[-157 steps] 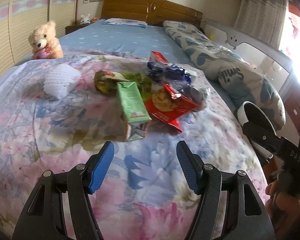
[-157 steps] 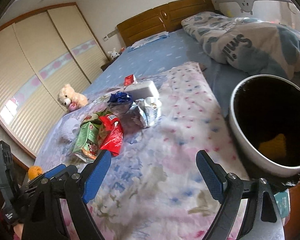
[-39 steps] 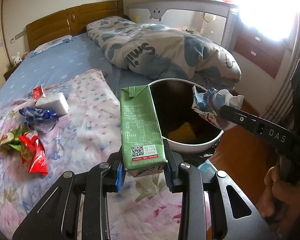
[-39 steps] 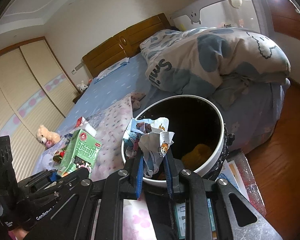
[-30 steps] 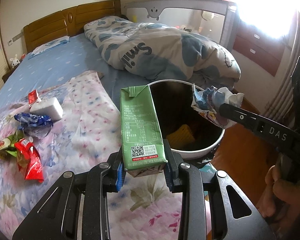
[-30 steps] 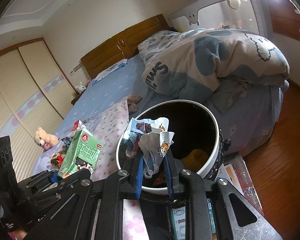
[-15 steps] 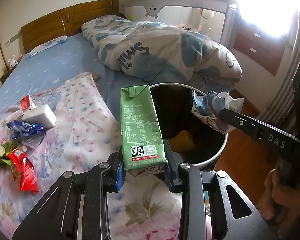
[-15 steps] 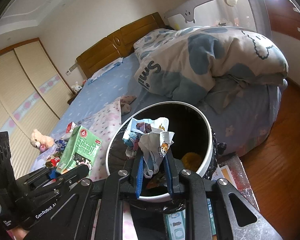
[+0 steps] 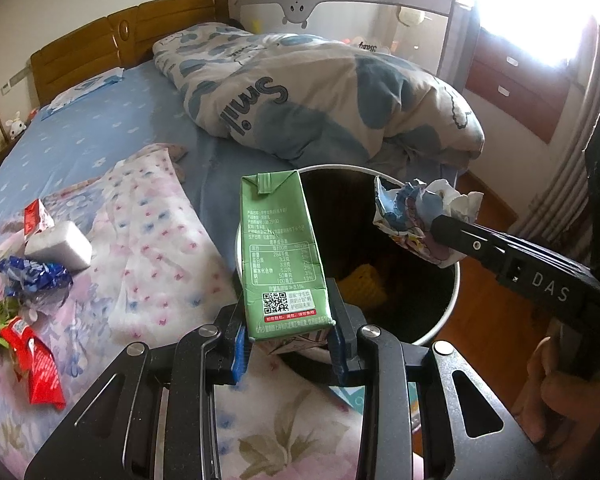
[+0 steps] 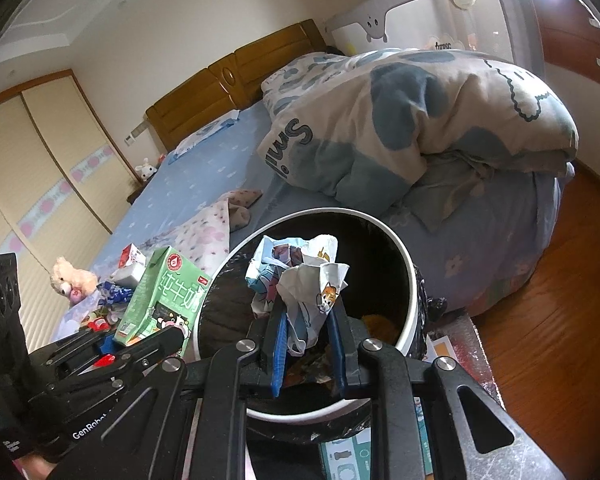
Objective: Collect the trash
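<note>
My left gripper (image 9: 287, 334) is shut on a green milk carton (image 9: 281, 256), held upright at the near rim of the white-rimmed trash bin (image 9: 450, 304). The carton also shows in the right wrist view (image 10: 162, 300). My right gripper (image 10: 308, 354) is shut on a crumpled printed wrapper (image 10: 300, 280) and holds it over the bin's dark opening (image 10: 410, 276). The wrapper also shows in the left wrist view (image 9: 420, 216). A yellow item (image 9: 364, 282) lies inside the bin.
On the floral sheet at left lie a red snack packet (image 9: 36, 364), a blue wrapper (image 9: 32, 278), a white box (image 9: 58, 246) and a small red packet (image 9: 36, 216). A rolled quilt (image 9: 320, 96) lies behind the bin. Wooden floor (image 10: 560, 320) is at right.
Both grippers have moved forward with their loads. The bin now sits closer; the wrapper is over its opening and the carton at its rim. The bed litter has slid further left.
</note>
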Demonstrator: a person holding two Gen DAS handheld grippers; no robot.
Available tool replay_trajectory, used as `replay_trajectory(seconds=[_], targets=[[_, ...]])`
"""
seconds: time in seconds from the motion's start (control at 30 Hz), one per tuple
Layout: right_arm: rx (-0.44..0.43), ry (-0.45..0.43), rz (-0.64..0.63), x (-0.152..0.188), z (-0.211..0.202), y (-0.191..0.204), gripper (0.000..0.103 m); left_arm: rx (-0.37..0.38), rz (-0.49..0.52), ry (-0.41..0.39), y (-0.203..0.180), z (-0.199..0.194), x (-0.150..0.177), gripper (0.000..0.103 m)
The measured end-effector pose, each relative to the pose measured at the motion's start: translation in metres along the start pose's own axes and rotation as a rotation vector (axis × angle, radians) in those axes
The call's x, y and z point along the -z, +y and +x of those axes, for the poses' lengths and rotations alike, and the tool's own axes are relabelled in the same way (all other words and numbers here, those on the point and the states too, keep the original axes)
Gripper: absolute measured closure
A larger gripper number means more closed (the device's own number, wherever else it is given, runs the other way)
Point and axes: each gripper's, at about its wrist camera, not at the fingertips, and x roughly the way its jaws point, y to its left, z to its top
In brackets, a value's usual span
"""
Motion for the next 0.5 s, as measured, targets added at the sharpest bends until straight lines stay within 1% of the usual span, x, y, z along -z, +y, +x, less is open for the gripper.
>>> replay_trajectory(seconds=[0.4, 0.47, 0.5], targets=[[0.011, 0.019, 0.009, -0.006, 0.010, -0.006, 0.083, 0.009, 0.002, 0.013, -0.006, 0.010, -0.009, 0.073], [0.009, 0.021, 0.013, -0.008, 0.011, -0.007, 0.080, 0.021, -0.002, 0.020, -0.006, 0.013, -0.010, 0.073], [0.012, 0.021, 0.014, -0.008, 0.011, -0.007, 0.080, 0.038, -0.003, 0.023, -0.005, 0.013, -0.010, 0.073]])
